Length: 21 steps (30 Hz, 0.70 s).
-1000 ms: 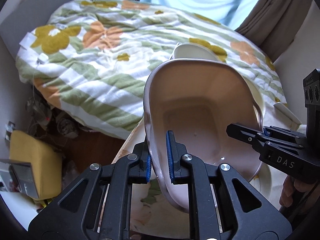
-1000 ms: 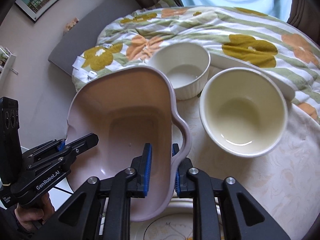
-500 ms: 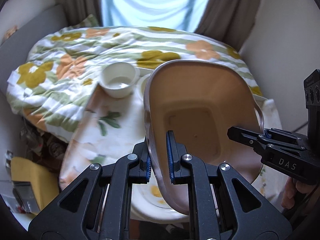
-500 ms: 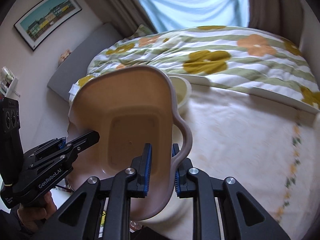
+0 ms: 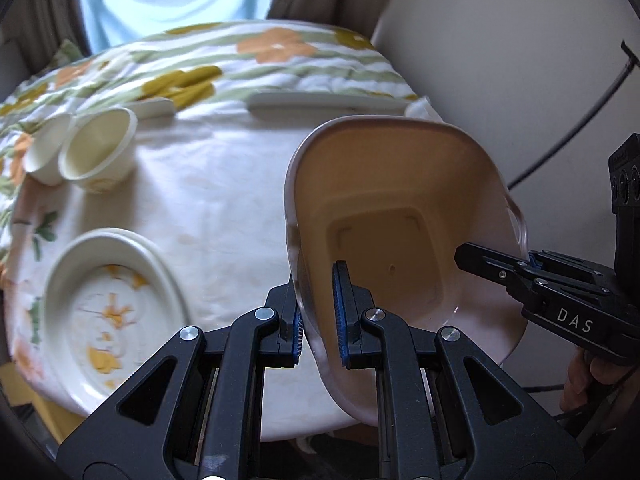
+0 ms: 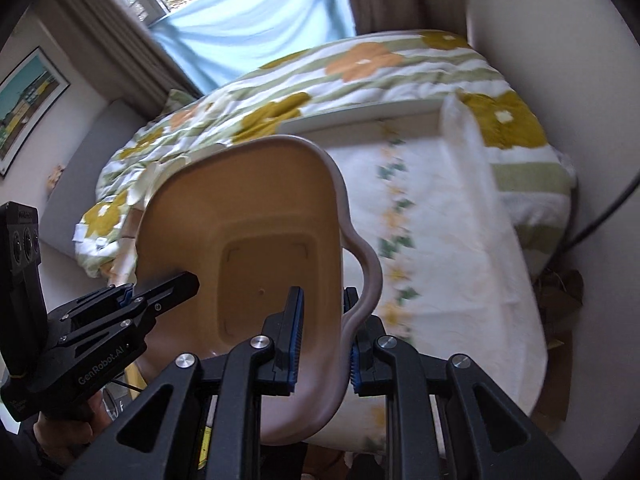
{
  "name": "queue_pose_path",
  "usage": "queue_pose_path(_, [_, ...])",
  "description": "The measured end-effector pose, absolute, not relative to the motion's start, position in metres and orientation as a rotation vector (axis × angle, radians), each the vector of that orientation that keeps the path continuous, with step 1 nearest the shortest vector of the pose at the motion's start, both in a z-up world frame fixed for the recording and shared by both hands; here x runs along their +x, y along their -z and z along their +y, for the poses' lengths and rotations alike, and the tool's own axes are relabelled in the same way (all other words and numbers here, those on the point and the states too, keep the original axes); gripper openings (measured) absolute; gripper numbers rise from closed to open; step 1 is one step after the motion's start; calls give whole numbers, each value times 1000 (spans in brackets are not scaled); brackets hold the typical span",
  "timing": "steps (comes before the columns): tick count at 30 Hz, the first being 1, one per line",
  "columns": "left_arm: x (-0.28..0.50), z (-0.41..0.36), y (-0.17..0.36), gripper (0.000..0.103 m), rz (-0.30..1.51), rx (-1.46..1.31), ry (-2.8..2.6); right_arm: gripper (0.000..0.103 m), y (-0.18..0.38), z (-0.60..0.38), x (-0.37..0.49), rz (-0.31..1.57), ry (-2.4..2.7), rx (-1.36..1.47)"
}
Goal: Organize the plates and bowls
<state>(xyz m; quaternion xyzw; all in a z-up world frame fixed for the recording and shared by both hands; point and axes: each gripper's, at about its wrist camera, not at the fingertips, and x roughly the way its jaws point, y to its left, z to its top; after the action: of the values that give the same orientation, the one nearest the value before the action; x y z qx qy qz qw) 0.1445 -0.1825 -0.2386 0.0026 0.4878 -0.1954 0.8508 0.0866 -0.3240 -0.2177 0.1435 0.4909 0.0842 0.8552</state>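
Now both the left gripper (image 5: 319, 312) and right gripper (image 6: 322, 338) clamp the empty pink basin (image 5: 400, 224) above the table (image 5: 224, 200); two cream bowls (image 5: 98, 154) look empty, though blurred.

Left hand-held gripper (image 5: 320, 316): fingers nearly closed, blue pads clamped on either side of a thin rim. Right hand-held gripper (image 6: 322, 340): the same pose, pads pinching a rim from both sides. Each unit enters the other's view from the side, its jaws likewise closed on an edge. A bare hand (image 5: 580, 380) grips the right unit's handle, near right.
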Motion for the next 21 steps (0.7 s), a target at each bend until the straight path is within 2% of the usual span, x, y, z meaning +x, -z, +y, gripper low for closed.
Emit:
queue_pose_path(8, [160,-228,294,11,1097,32,453,18,264,-365,90,1062,-128,332])
queue_pose_path(21, [168,-231,317,11,1125,64,432,18,293,-380,91,1071,-143,363])
